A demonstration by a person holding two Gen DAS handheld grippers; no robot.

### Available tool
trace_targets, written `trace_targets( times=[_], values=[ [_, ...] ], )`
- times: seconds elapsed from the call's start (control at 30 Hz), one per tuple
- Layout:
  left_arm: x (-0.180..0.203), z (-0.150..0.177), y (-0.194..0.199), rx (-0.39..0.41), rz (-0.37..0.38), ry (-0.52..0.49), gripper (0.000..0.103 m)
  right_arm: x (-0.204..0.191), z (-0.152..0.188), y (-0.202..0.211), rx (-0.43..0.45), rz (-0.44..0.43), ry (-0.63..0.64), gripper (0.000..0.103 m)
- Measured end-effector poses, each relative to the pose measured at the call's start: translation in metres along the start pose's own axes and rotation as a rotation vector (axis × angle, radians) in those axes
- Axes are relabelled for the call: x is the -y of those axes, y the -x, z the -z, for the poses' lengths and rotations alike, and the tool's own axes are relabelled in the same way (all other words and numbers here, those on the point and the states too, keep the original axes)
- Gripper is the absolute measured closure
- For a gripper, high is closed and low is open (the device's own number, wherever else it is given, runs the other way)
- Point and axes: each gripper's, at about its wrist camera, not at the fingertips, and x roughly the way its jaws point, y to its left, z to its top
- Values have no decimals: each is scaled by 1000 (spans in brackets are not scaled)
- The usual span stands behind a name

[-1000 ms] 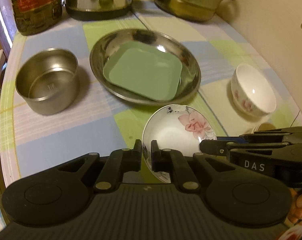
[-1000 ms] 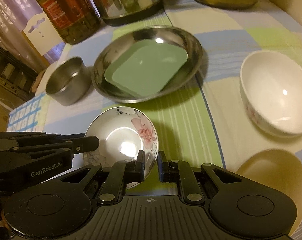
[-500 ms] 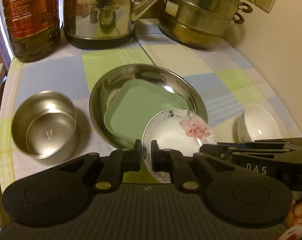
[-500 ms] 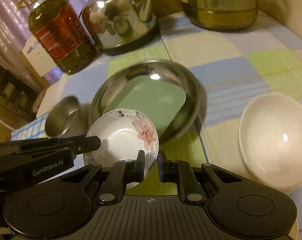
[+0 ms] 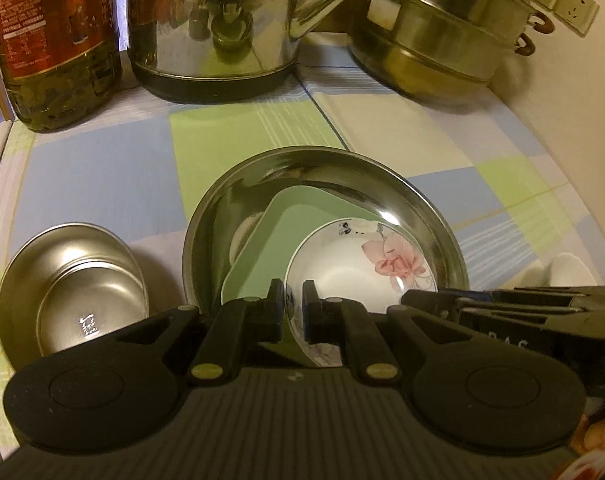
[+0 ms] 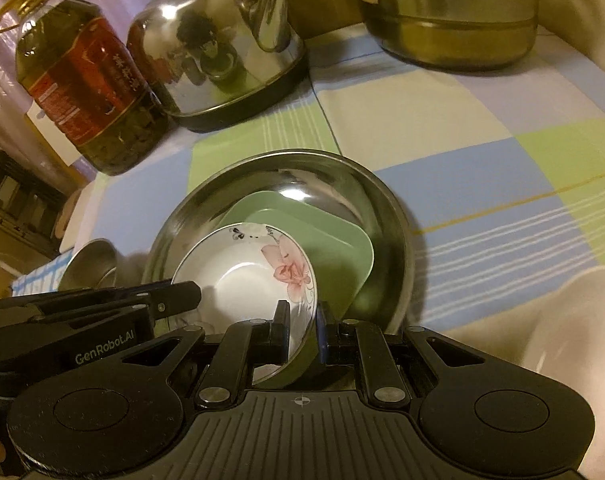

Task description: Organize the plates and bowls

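The floral dish point(image 5: 358, 264) has been carried over the green plate point(image 5: 262, 256) in the steel pan point(image 5: 422, 208), pinched at opposite rims by left gripper point(image 5: 292, 312) and right gripper point(image 6: 302, 332) for level stacking.

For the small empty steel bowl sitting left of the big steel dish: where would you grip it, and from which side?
Pinch the steel bowl by its thin rim, from above on the near edge, one finger inside the wall and one outside. It stands upright, open and empty, and its round body looks too wide to span.

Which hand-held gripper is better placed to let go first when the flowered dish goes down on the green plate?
Hard to tell: left hand-held gripper and right hand-held gripper both clamp the flowered dish over the green plate.
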Motion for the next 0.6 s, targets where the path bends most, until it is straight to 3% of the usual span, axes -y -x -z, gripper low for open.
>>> trace_targets(
  times=[0.6],
  values=[
    [-4,-7,-29,-46,-20,36,95,10,-9,-27,-24,9,-6,89]
  ],
)
